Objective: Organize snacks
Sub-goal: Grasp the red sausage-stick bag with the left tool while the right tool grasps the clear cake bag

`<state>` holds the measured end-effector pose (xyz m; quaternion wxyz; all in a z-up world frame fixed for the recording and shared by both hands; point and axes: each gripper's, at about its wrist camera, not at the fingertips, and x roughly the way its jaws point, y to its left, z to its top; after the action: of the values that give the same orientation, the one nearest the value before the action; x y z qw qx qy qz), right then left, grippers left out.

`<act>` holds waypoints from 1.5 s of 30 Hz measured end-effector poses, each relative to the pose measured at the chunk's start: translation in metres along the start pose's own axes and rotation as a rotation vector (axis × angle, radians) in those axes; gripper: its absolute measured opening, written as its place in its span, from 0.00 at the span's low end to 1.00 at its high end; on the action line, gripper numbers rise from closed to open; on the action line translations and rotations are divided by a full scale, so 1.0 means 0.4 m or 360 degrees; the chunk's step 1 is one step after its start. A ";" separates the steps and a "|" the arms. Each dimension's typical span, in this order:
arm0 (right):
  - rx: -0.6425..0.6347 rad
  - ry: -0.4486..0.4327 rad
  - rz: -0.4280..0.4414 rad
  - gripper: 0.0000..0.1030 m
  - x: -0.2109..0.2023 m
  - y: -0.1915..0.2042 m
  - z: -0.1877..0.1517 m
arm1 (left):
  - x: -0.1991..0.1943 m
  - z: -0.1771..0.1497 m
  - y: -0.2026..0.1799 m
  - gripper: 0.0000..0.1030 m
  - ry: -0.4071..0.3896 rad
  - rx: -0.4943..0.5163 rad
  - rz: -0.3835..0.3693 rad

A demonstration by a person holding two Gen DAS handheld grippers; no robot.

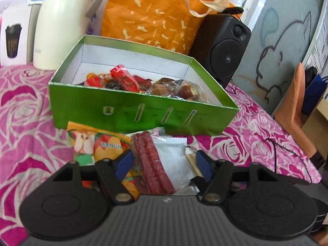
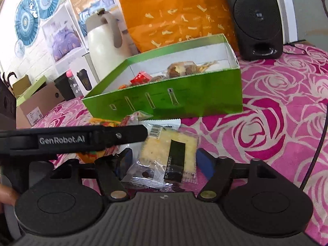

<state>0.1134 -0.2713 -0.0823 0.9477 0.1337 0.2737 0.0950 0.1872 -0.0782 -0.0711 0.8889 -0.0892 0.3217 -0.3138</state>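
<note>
Before the green box (image 1: 143, 110), each claw straddles a loose packet for transfer: left claw (image 1: 164, 164) half-open around sausage sticks (image 1: 149, 164), right claw (image 2: 164, 160) wide around crackers (image 2: 170, 149)

Looks like a home, prob a bedroom. A pink rose-print cloth (image 2: 276, 112) covers the top. Behind it: a white thermos jug (image 2: 102, 41), orange shopping bag (image 1: 155, 14), black speaker (image 2: 256, 18). Paper fans (image 2: 30, 18) & bedding pics (image 2: 63, 39) on the wall.
</note>
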 end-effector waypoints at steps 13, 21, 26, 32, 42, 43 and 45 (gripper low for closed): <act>0.0209 -0.0097 0.0048 0.95 -0.086 -0.029 -0.019 | -0.044 -0.022 0.006 0.34 -0.0051 -0.0004 0.0034; 0.0173 -0.0260 0.0034 0.95 -0.141 -0.015 -0.022 | -0.145 -0.009 -0.009 0.30 -0.0203 -0.0010 0.0049; 0.0198 -0.0271 0.0013 0.95 -0.156 -0.020 -0.035 | -0.109 -0.016 -0.001 0.38 -0.0053 -0.0045 0.0115; 0.0275 -0.0249 -0.0005 0.95 -0.157 -0.037 -0.050 | -0.021 -0.034 -0.051 0.66 0.0042 0.0111 0.0137; 0.0278 -0.0254 0.0020 0.95 -0.171 -0.043 -0.068 | -0.081 -0.094 0.030 0.42 -0.0068 -0.0308 -0.0059; 0.0282 -0.0256 0.0024 0.95 -0.174 -0.044 -0.071 | -0.092 -0.103 0.043 0.42 -0.0068 -0.0364 -0.0097; 0.0285 -0.0256 0.0026 0.95 -0.176 -0.043 -0.076 | -0.118 -0.115 0.057 0.42 -0.0084 -0.0431 -0.0127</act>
<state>0.0402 -0.2992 -0.0777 0.9500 0.2274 0.2032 0.0669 0.1416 -0.0293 -0.0909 0.8637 -0.2293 0.3337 -0.3002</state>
